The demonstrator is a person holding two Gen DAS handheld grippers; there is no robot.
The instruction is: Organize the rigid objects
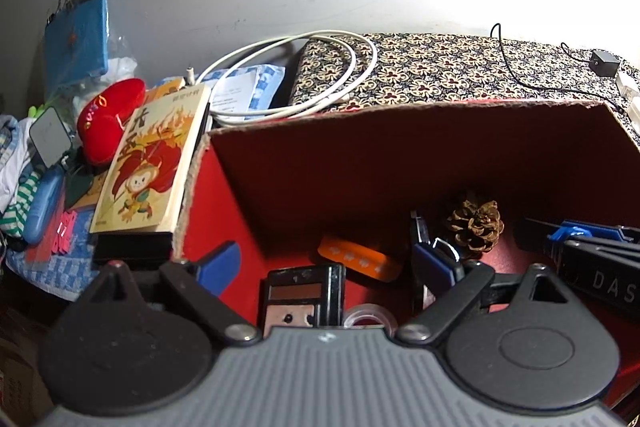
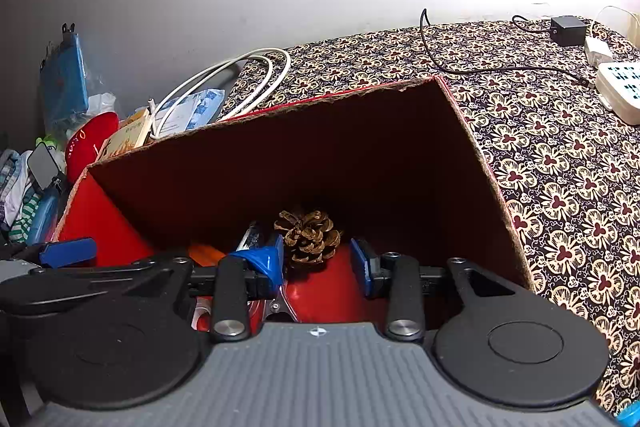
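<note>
Pinecone (image 2: 309, 235) sits deep in the shadowed red box (image 2: 486, 163), both gripper jaws apart, items below half hidden.

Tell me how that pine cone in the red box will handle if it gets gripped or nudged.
The pine cone looks dry, its scales spread open, so it is probably light for its size. Those thin scale tips could chip or snap under a hard squeeze. Its rounded, bumpy shape suggests it may rock or roll a little on the red box floor when nudged.
</note>
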